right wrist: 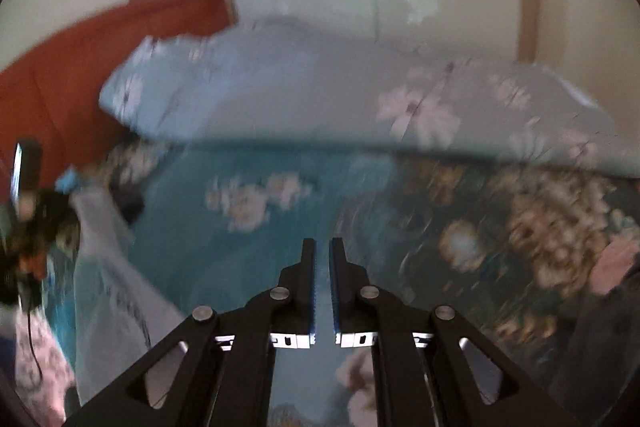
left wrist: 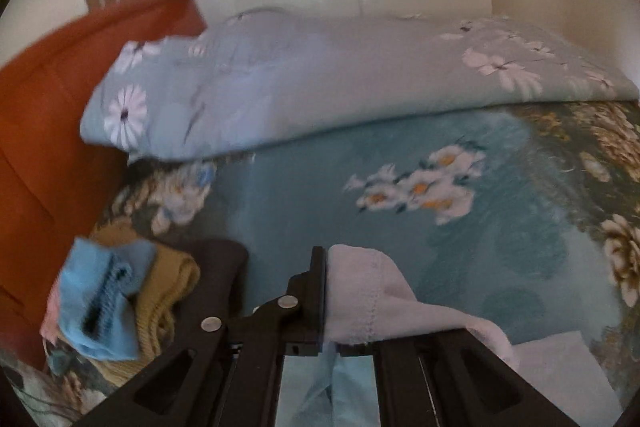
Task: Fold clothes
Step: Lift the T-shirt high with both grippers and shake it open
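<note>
Left wrist: pale pink garment pinched in left claw.

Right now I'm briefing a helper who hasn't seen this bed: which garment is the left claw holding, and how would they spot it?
Start at the bed with the teal floral sheet, below the folded pale-blue quilt. At the near edge, the left claw is shut on a pale pink garment with a stitched hem. Unlike the blue, mustard and dark clothes piled to its left, it is pink and draped over the claw.

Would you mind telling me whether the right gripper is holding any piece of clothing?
No, the right gripper has nothing between its nearly closed jaws; only the flowered bedsheet shows through the gap.
</note>
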A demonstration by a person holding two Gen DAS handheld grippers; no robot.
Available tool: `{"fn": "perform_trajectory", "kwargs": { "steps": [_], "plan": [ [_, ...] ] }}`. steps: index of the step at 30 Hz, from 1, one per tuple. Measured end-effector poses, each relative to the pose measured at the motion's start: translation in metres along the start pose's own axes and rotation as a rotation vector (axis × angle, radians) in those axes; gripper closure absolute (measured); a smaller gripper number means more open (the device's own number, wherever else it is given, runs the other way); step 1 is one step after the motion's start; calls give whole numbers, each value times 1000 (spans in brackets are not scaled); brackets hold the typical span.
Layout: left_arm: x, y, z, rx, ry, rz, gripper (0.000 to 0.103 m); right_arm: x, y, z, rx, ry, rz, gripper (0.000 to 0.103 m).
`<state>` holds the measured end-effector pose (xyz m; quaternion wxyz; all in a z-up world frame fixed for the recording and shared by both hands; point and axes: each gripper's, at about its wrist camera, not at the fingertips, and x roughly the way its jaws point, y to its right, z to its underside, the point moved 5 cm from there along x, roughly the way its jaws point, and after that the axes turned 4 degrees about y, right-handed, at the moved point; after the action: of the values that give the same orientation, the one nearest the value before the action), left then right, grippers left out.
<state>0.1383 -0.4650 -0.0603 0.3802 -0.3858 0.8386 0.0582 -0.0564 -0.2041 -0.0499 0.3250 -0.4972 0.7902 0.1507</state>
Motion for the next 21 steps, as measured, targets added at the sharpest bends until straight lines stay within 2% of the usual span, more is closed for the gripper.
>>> {"fn": "perform_trajectory", "kwargs": {
  "steps": [5,7,9,11,15,21],
  "plan": [
    [12,-19,19,-38,-36,-1,100,50,-53,61,-126,-162,-142,95],
    [12,-24,22,-43,-41,0,100,63,-62,80,-145,-210,-172,88],
    [11,-30,27,-46,-44,0,100,75,-70,98,-162,-256,-201,72],
    [10,-34,30,-44,-44,0,100,86,-77,116,-179,-302,-229,72],
    [9,-40,34,-52,-49,1,99,84,-81,128,-143,-320,-302,69],
    [9,-43,39,-75,-66,2,99,95,-91,131,-166,-315,-257,69]
  ]
}}
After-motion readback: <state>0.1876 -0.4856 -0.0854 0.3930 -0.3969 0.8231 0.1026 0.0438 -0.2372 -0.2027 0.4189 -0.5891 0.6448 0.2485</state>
